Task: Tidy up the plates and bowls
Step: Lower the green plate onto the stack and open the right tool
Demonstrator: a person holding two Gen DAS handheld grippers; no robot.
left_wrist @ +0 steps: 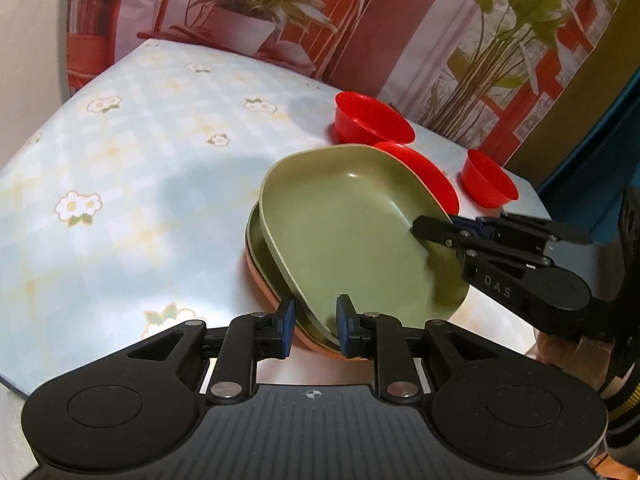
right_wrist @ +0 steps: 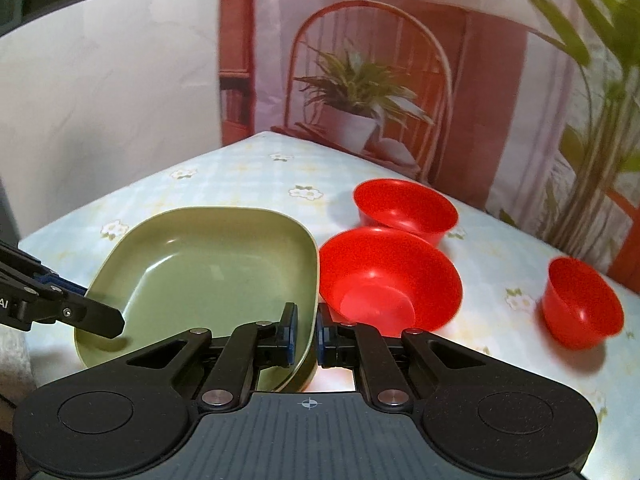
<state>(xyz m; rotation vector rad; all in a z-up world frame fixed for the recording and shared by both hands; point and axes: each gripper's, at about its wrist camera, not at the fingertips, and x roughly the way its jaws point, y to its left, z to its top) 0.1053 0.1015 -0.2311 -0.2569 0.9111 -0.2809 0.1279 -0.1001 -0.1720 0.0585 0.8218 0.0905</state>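
left wrist view: top green plate (left_wrist: 352, 220) sits tilted on a stack, a second green plate (left_wrist: 253, 236) and a pink one (left_wrist: 267, 292) showing beneath, near the table (left_wrist: 120, 160) edge. left gripper (left_wrist: 316, 326) straddles the top plate's near rim, pads slightly apart and apparently not pressing. right gripper (right_wrist: 306, 332) is clenched on that plate's rim beside a red bowl (right_wrist: 388, 276).

risk, as i judge it: with only one firm pinch the tilted plate could pivot or slide off the stack, or swing into the bowl. two more bowls (right_wrist: 404, 208) (right_wrist: 580, 304) stand apart.
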